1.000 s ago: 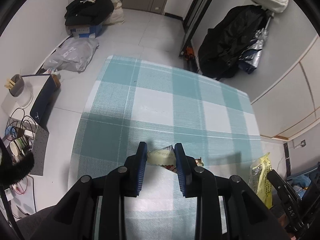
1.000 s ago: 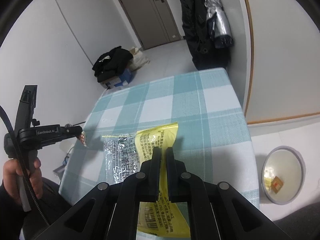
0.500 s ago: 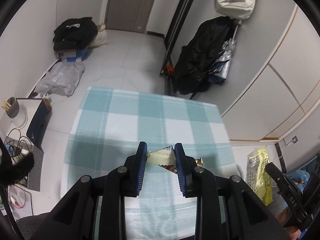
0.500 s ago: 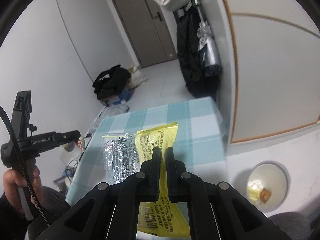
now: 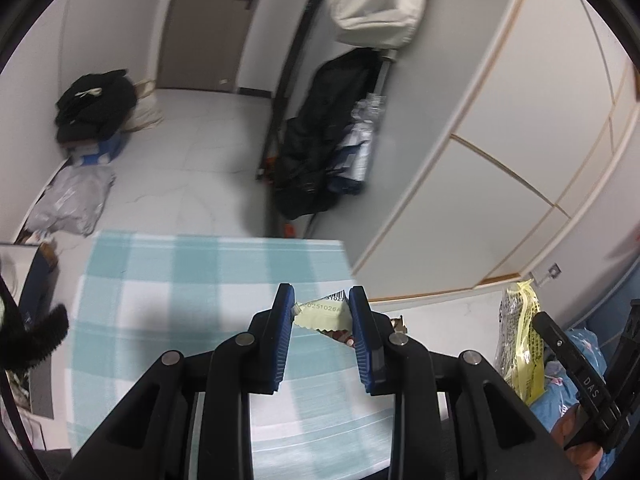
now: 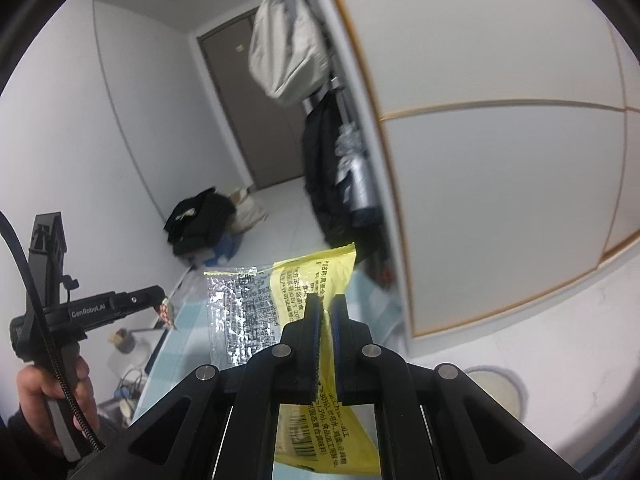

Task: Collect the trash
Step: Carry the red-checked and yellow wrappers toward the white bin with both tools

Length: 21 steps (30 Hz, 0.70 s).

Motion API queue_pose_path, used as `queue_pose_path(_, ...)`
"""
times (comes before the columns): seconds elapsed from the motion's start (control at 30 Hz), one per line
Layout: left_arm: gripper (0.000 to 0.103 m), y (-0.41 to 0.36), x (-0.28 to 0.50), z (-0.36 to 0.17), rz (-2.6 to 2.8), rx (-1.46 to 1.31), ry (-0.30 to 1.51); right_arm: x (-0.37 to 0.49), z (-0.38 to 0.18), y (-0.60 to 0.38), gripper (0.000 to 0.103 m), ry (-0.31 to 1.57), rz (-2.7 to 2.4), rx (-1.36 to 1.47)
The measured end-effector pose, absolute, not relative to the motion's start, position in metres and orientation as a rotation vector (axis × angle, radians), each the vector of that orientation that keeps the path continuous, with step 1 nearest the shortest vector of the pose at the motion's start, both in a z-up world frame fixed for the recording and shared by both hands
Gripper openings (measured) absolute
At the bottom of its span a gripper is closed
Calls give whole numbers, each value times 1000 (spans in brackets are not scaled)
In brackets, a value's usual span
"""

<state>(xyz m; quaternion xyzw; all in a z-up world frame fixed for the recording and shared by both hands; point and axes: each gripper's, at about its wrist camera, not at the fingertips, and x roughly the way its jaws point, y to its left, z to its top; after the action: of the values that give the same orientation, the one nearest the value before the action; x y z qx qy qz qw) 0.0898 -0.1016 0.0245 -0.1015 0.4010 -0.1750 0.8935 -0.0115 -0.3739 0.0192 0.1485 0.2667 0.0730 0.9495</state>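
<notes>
Ahead & below: table w/ teal-and-white checked cloth (image 5: 180, 280). Beyond it pale tiled floor (image 5: 200, 148), grey-brown door (image 5: 208, 24) at far end. Ahead-right: black coat on rail (image 5: 320, 140), cream fabric bag (image 5: 372, 4) above. Right: white wall panels w/ thin wood trim (image 5: 500, 140). Far left: black clothes pile (image 5: 96, 104).

Both wrist views high above checked table (image 5: 192, 280), facing door, each glimpsing the other tool.
</notes>
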Motion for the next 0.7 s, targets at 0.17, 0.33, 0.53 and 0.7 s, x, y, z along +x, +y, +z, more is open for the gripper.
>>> queue_pose_path(0.17,23,-148,95,31,-456,-187,835,-19,26,-417,5,520,69,319)
queue_pose_path(0.33,23,-191,100,25,-542,-168,859,-27,20,-458,5,526,-15,331)
queue_pose_path(0.53,23,-248,110,0,-625,-124,925,-32,-5,-506,5,568,-114,362)
queue_pose_path(0.7,23,-290,129,-23,-669,-78,1005,-29,-39,-540,5,633,-183,413)
